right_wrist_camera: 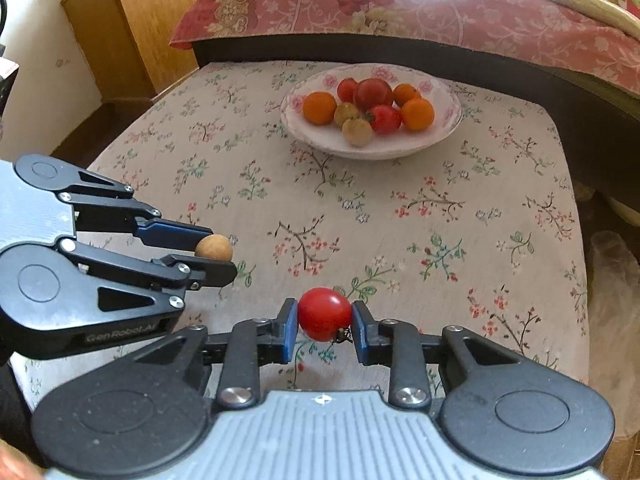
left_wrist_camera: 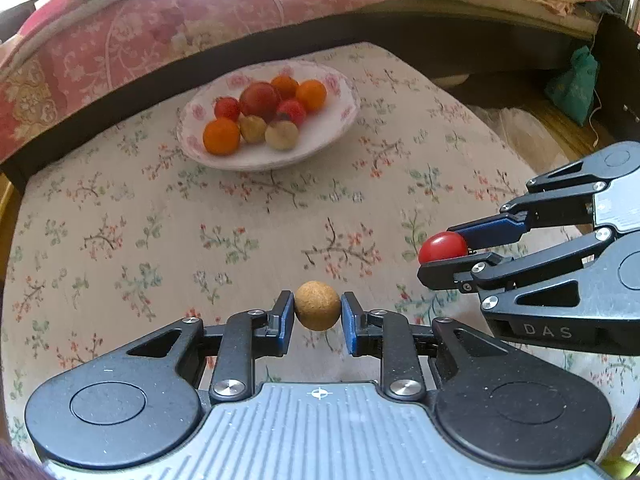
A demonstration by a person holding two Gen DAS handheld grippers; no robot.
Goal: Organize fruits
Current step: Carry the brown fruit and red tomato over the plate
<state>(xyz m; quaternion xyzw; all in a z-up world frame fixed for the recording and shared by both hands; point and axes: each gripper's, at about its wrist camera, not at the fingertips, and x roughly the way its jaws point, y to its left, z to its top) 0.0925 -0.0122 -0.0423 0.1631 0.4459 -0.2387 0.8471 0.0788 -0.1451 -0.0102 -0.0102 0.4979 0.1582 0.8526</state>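
Left gripper (left_wrist_camera: 317, 312) clamped on brown ball (left_wrist_camera: 317, 305), close over near edge of flowered tabletop (left_wrist_camera: 120, 232). Right gripper (right_wrist_camera: 325, 316) clamped on red tomato (right_wrist_camera: 324, 313), just beside the left one. Farther on, toward far edge: white bowl (left_wrist_camera: 336, 128) with oranges, tomatoes and brown balls. Beyond that, pink quilt (right_wrist_camera: 400, 12).

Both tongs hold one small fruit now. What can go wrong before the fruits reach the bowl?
1. The left tongs pinch the round tan fruit only at its sides; it may slip out and roll.
2. The right tongs squeeze the red tomato; too much pressure may bruise it.
3. The white bowl is shallow and already holds a pile; a dropped fruit may knock others out.
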